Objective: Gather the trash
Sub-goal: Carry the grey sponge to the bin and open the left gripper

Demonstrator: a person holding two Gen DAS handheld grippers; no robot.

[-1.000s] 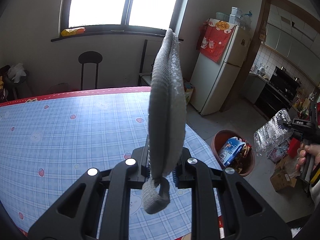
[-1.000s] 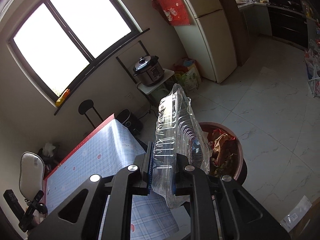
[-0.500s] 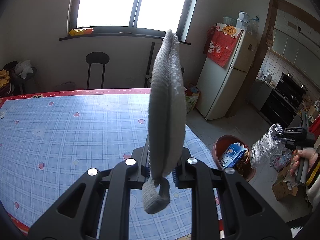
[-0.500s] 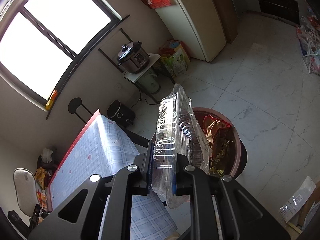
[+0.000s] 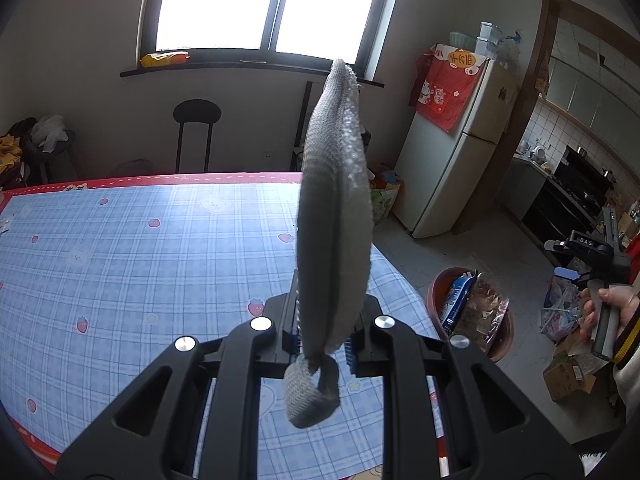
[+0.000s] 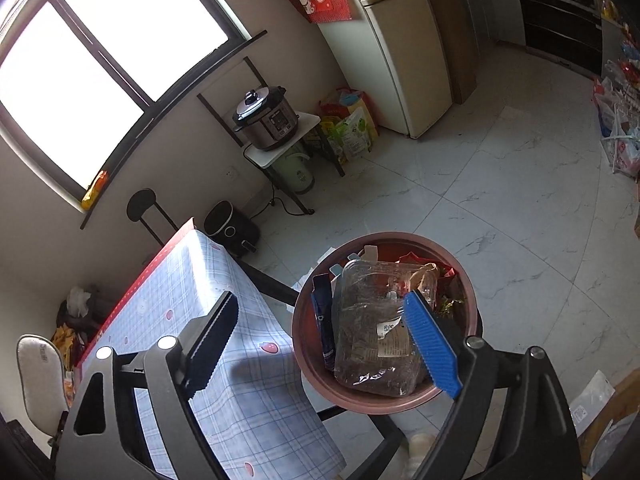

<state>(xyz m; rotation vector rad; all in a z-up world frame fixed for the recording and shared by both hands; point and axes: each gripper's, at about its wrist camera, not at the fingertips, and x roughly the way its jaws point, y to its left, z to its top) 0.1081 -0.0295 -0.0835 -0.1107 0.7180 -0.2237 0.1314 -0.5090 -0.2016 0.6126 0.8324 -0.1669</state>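
My left gripper (image 5: 324, 320) is shut on a grey woven scrubbing pad (image 5: 332, 220) that stands upright above the checked tablecloth (image 5: 140, 260); its loop hangs below the jaws. My right gripper (image 6: 320, 304) hovers over the red-brown trash bin (image 6: 400, 238), and its jaws are opening wide with nothing pressed between them. A clear plastic container (image 6: 372, 328) lies in the bin on top of wrappers and a blue carton (image 6: 324, 320). From the left wrist view the bin (image 5: 434, 292) sits on the floor past the table corner, with the right gripper (image 5: 588, 244) held by a hand (image 5: 608, 304).
A fridge (image 6: 400, 40) stands by the wall, with a rice cooker (image 6: 266, 118) on a small stand beside it. A black stool (image 5: 196, 114), an air fryer (image 6: 230, 230) and bags on the floor (image 6: 352, 124) line the wall. Cartons lie at the right (image 5: 568, 372).
The right jaws have spread apart and the clear plastic container has dropped out of them into the bin. The right gripper has come closer above the bin. The left gripper still holds the pad.
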